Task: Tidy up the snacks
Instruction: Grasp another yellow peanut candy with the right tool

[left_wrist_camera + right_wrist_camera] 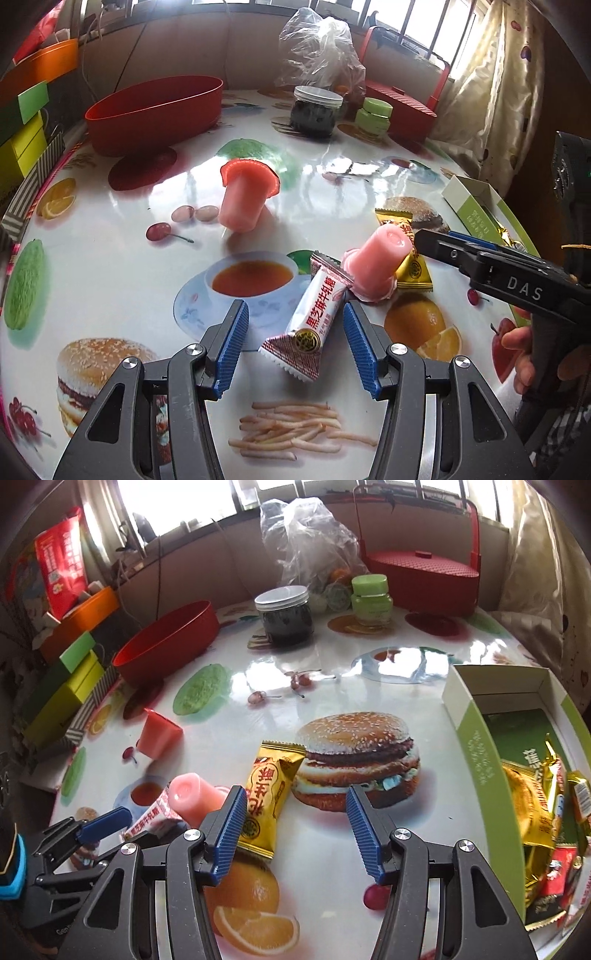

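Left wrist view: the left gripper stands with its jaws apart over the table, and a white and red candy lies between the blue pads, neither pad pressing on it. Just above it at centre right a pink jelly cup lies tipped on a gold candy. A second pink jelly cup stands upside down at upper centre, and a red oval tub sits at upper left. The right gripper reaches in from the right edge, near the tipped cup

Right wrist view: the right gripper is wide open with nothing between its jaws; the gold candy lies just beside its left pad. At the right edge a green and white box holds several wrapped snacks
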Demonstrator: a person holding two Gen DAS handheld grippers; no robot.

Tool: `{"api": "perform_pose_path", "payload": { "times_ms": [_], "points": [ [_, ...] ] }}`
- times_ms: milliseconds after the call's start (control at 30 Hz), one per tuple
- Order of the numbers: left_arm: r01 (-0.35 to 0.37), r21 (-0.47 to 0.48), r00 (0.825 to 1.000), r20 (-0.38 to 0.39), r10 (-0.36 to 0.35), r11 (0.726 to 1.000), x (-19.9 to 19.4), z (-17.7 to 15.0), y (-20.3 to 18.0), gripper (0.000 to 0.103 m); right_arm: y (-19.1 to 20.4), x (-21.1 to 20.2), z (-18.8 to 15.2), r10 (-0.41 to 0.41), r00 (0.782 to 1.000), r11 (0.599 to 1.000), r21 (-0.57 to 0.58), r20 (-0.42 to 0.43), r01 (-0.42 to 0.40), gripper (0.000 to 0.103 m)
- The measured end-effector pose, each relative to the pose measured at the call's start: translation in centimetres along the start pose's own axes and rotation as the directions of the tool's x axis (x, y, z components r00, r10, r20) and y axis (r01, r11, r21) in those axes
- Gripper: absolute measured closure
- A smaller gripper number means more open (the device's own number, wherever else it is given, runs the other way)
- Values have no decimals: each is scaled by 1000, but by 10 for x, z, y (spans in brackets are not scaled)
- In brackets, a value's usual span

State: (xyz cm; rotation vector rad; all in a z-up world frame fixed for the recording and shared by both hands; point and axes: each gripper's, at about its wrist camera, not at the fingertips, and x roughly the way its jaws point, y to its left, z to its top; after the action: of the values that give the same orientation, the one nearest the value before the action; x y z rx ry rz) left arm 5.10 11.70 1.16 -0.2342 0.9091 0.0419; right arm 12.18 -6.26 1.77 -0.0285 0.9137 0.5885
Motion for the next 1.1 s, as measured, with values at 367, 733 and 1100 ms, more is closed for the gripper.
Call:
{"api": "perform_pose_path", "payload": {
  "times_ms": [367, 733, 1100],
  "points": [
    [-16, 38, 1000, 2, 16, 999, 7, 5, -3, 48, 2, 15, 8, -1, 1000, 1000, -8, -17, 1, 46],
    [-52, 70, 999, -1, 52, 996, 10, 5, -7, 48, 6, 24, 10, 4, 999, 1000, -31, -37, -5, 44],
    [-37, 42, 999, 8, 37, 998, 8, 5, -4, 48, 4, 25, 10, -38, 999, 998, -45, -38, 37, 44]
  ]
}}
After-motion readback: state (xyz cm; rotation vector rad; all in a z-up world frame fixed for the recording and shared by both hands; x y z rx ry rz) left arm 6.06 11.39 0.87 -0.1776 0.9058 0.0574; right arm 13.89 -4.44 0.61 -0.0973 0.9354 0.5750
